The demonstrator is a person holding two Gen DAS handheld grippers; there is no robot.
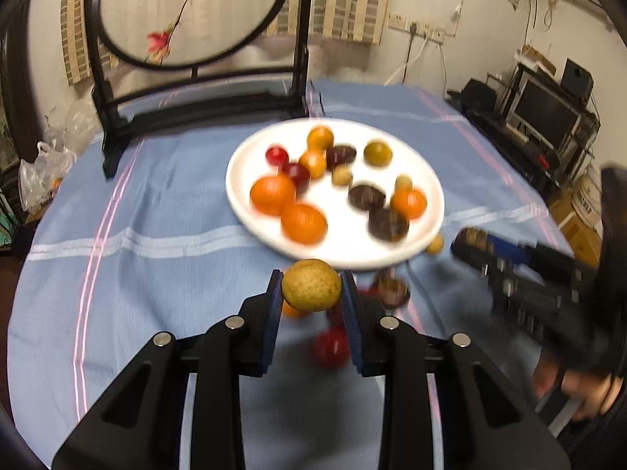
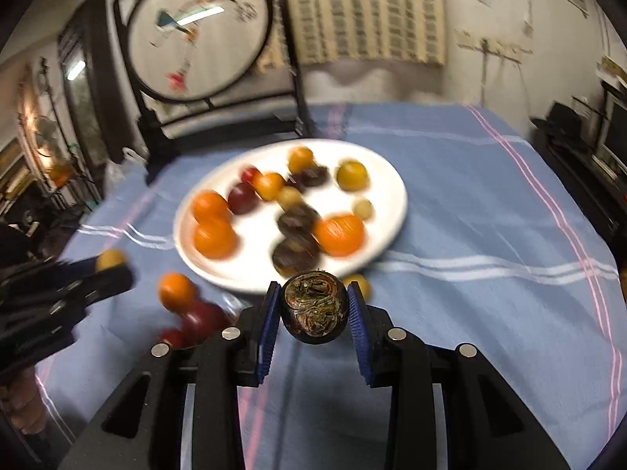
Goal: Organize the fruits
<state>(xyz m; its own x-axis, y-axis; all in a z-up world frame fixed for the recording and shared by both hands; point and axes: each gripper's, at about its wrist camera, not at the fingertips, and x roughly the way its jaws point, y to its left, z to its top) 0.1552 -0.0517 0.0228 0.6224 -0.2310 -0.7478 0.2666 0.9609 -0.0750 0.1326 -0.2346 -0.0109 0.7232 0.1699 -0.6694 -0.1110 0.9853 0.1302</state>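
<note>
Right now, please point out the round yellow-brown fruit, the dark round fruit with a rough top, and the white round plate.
Yellow-brown fruit point(image 1: 311, 285), left wrist view, front middle.
Dark fruit point(image 2: 314, 309), right wrist view, rough top face.
White plate point(image 1: 345, 252), left wrist view, bare near rim.

Illegible calligraphy on round screen point(image 1: 188, 11)

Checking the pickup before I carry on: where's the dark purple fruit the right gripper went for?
The dark purple fruit is clamped in the right gripper, low centre in the right wrist view, just off the near rim of the white plate.
</note>
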